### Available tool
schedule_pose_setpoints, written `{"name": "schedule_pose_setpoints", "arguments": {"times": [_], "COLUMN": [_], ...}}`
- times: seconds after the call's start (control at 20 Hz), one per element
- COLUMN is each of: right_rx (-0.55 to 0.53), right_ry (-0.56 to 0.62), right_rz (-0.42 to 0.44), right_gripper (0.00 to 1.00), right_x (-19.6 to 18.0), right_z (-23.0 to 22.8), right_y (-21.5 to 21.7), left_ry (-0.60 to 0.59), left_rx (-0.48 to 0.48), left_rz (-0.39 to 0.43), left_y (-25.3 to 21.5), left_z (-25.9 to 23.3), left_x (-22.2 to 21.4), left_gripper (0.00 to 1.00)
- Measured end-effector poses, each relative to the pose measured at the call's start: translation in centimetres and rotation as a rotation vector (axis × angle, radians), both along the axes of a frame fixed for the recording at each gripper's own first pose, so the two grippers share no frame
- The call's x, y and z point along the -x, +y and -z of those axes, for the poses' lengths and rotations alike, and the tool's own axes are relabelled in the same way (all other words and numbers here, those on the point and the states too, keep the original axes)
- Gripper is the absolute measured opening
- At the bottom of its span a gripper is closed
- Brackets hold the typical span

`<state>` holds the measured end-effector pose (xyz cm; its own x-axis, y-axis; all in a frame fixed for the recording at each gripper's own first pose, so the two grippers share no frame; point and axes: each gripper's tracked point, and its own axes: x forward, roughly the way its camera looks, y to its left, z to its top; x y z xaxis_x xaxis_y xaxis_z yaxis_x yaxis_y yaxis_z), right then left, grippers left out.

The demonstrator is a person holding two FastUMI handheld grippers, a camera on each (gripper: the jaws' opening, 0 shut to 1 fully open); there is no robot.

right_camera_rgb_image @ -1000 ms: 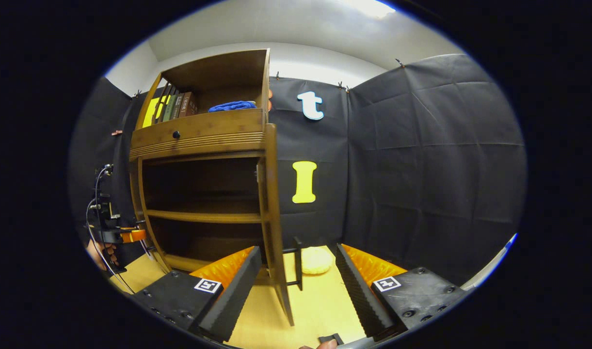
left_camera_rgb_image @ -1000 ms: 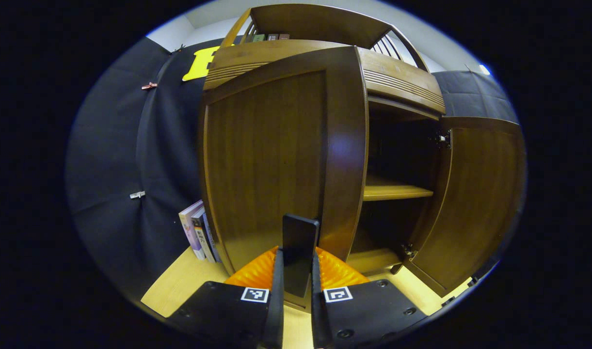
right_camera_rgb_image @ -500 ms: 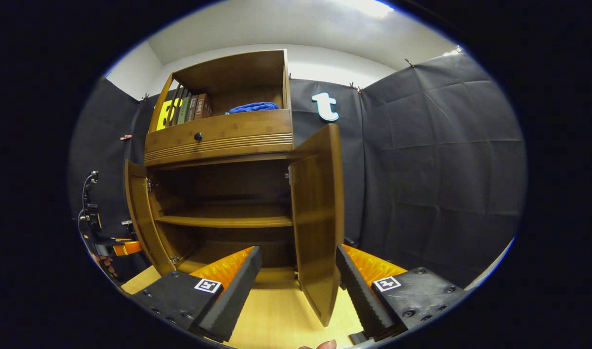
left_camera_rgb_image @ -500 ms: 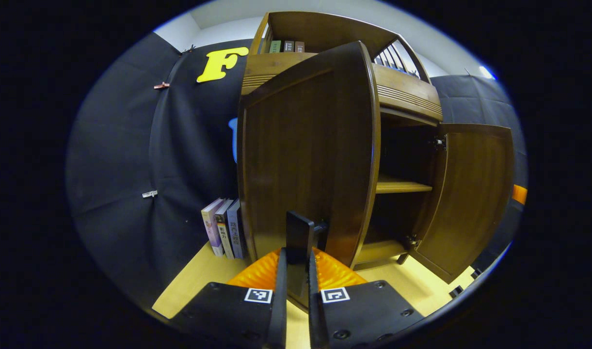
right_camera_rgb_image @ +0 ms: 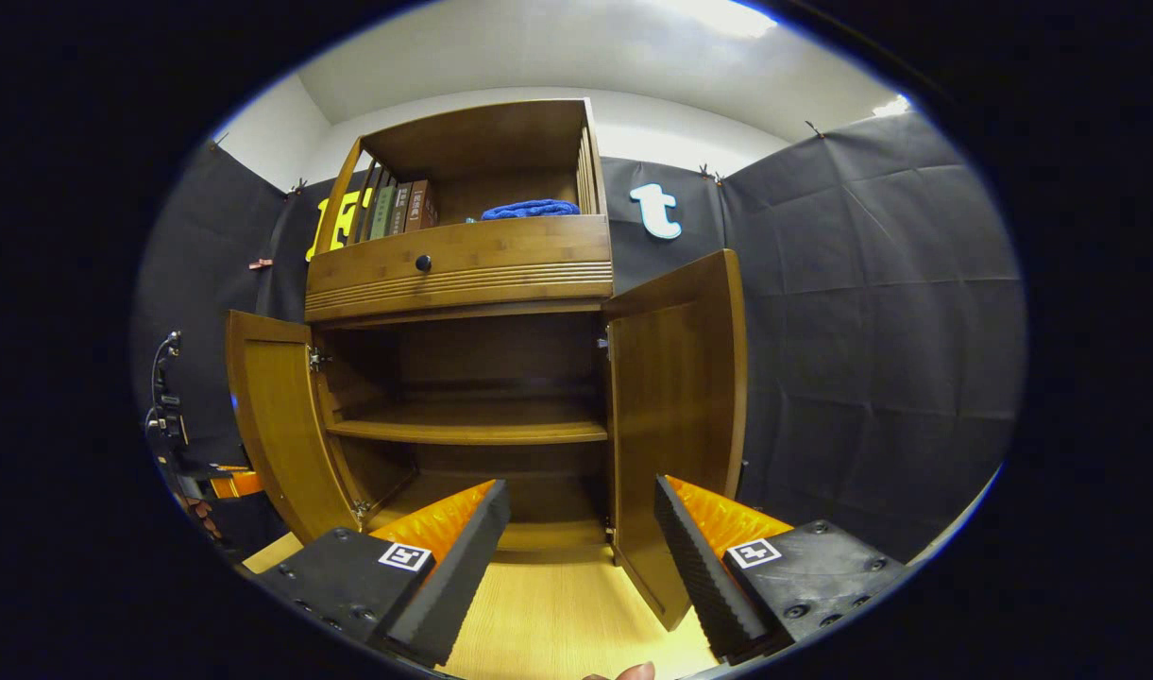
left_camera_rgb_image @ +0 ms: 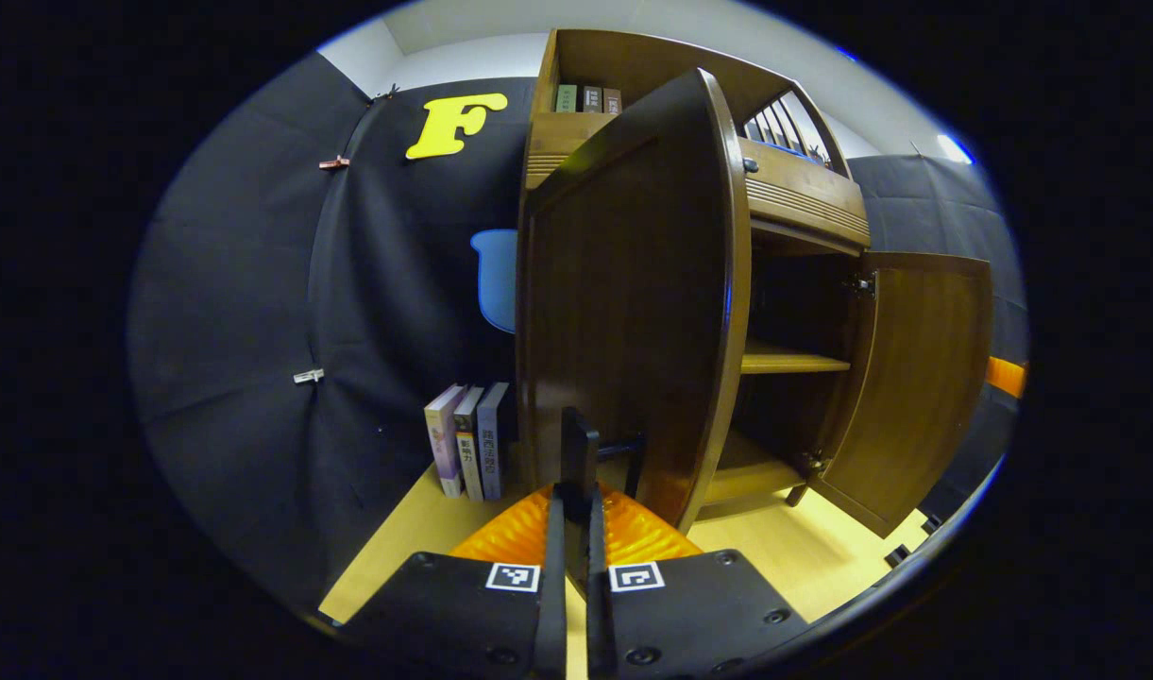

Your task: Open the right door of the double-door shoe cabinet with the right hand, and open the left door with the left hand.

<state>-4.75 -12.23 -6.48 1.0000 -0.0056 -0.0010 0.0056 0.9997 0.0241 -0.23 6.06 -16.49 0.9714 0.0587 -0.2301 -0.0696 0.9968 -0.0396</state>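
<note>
Swinging the left door point(left_camera_rgb_image: 633, 312) wider than a second ago, I'm keeping my left gripper point(left_camera_rgb_image: 576, 529) clamped on its handle point(left_camera_rgb_image: 581, 453) straight ahead. Right gripper point(right_camera_rgb_image: 581, 557) is hanging wide, empty; right door point(right_camera_rgb_image: 675, 416) standing open ahead-right. Nearly finishing.

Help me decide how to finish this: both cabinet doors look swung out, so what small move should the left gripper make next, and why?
Probably open the left gripper and draw it back. Its fingers are shut on the left door's handle, while the left door stands wide, and the right door is open too, with the right gripper open and apart from it.
</note>
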Motion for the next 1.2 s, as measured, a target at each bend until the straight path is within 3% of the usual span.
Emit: {"name": "schedule_pose_setpoints", "arguments": {"times": [0.25,0.3,0.4,0.6,1.0,1.2], "right_rx": [-0.029,-0.035,-0.041,-0.028,-0.038,-0.037], "right_ry": [0.001,0.002,0.003,-0.002,0.017,0.02], "right_rz": [-0.008,-0.013,-0.021,-0.029,-0.036,-0.047], "right_gripper": [0.94,1.0,1.0,1.0,0.98,0.98], "right_x": [0.0,-0.1,-0.1,-0.1,0.4,0.8], "right_z": [0.5,0.6,0.8,0.7,0.6,0.6], "right_y": [2.1,2.7,3.6,4.6,4.0,3.9], "left_ry": [0.001,0.002,0.001,-0.004,-0.003,0.003], "left_rx": [0.024,0.029,0.051,0.072,0.071,0.04], "left_rz": [0.006,0.002,0.001,0.021,-0.022,-0.056], "left_y": [4.2,5.2,6.6,7.0,7.2,6.9], "left_z": [0.3,0.4,0.5,0.5,0.3,0.3], "left_x": [0.6,0.6,0.6,0.6,1.3,4.6], "left_gripper": [0.1,0.09,0.08,0.08,0.08,0.11]}}
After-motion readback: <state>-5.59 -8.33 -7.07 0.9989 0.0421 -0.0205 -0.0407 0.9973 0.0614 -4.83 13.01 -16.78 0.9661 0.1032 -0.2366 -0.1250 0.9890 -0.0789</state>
